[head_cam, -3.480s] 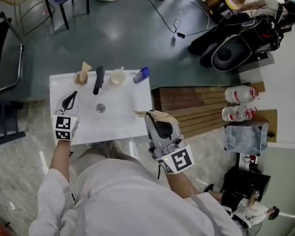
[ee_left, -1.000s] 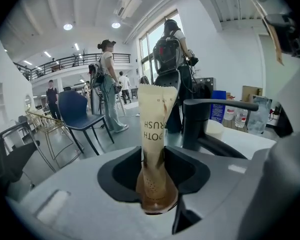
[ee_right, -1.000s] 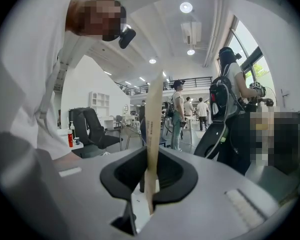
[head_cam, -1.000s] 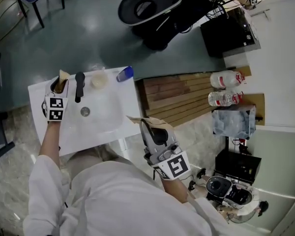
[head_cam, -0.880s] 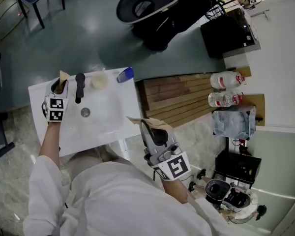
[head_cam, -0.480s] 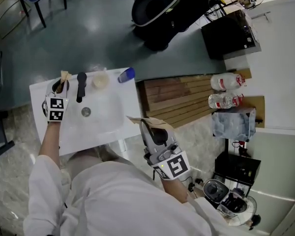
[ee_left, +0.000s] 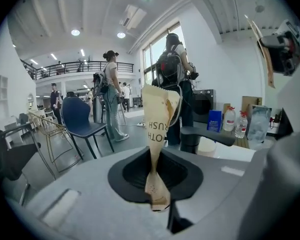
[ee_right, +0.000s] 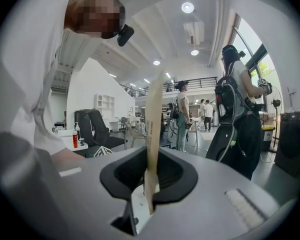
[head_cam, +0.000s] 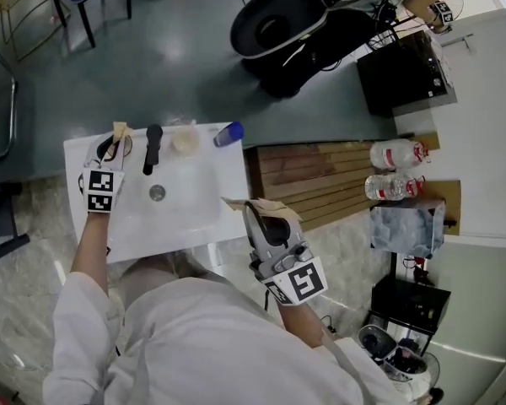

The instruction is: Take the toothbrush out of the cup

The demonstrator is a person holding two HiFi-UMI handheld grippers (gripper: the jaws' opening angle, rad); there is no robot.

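On the white sink top, a toothbrush in a brown paper sleeve stands up from a small cup at the far left corner. The cup is mostly hidden behind my left gripper. Its jaws are closing and pinch the sleeve's lower end between them. My right gripper hangs off the sink's right edge, shut on a second paper-wrapped toothbrush.
A black faucet stands beside the cup, with a pale second cup and a blue item further right. The drain lies in the basin. A wooden slatted platform carries water bottles.
My left gripper's jaws have closed on the wrapped toothbrush and lifted it a little. The right gripper has stayed where it was.
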